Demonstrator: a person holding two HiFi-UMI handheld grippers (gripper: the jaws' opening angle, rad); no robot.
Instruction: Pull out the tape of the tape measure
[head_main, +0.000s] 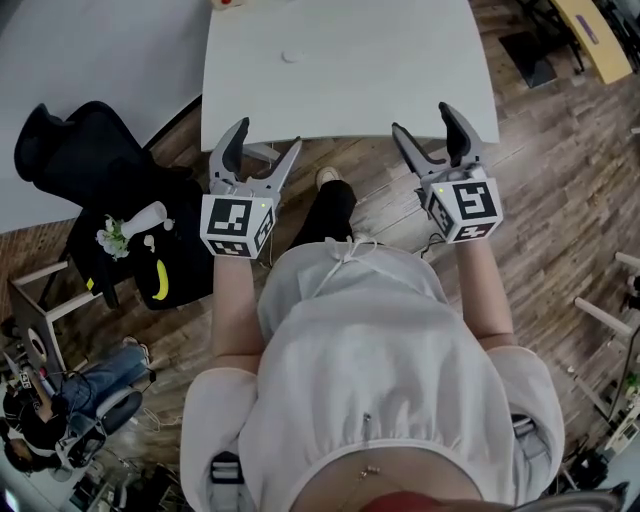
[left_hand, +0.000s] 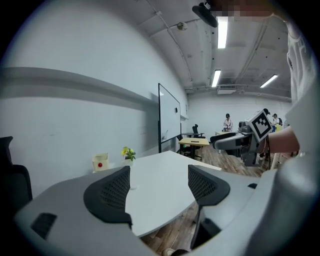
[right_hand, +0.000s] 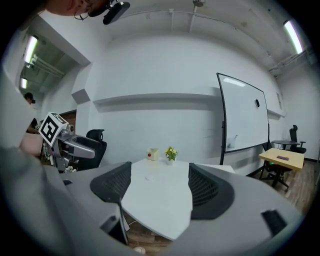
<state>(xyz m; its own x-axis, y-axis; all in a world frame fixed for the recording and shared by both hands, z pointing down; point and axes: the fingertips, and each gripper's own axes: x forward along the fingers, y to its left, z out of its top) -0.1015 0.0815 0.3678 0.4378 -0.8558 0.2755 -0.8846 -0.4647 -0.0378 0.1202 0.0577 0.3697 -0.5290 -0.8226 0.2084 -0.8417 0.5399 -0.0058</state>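
Observation:
A small white round object (head_main: 290, 56), possibly the tape measure, lies on the white table (head_main: 400, 70) toward its far side. It also shows as a pale disc (right_hand: 149, 177) in the right gripper view, and next to the left finger (left_hand: 132, 188) in the left gripper view. My left gripper (head_main: 268, 138) and right gripper (head_main: 422, 118) hover side by side over the table's near edge. Both stand open and hold nothing. Each gripper view confirms this: the left gripper (left_hand: 159, 175) and the right gripper (right_hand: 160, 172) have only table between their pads.
A small box with a red dot (right_hand: 152, 154) and a potted yellow flower (right_hand: 171, 153) stand at the table's far end. A black office chair (head_main: 100, 160) loaded with items is at the left. A whiteboard (right_hand: 245, 120) and a yellow desk (head_main: 600, 35) stand to the right.

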